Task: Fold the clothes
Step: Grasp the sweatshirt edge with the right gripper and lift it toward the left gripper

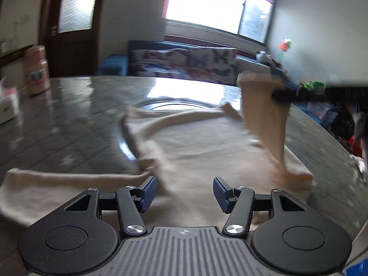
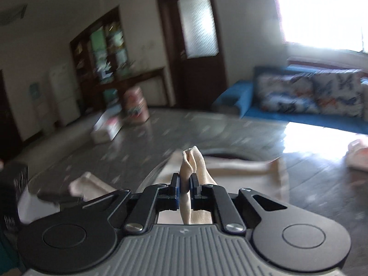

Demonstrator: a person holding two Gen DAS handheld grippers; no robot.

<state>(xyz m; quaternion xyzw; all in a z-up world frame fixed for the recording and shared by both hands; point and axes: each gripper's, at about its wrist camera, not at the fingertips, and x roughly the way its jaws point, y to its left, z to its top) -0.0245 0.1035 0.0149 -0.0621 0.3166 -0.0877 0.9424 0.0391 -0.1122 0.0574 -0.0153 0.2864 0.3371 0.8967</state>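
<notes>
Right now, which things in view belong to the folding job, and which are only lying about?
Belong to the job:
- beige garment, spread on the table
- right gripper, shut on a lifted part of it
- left gripper, open above it

Lying about:
- pink container
- white box
- blue sofa

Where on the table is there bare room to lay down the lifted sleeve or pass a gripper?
Bare grey table lies left of the cream garment, between it and the pink canister and white box. The middle is crowded: the garment spreads under the open left gripper, and the right gripper holds a sleeve up.
</notes>
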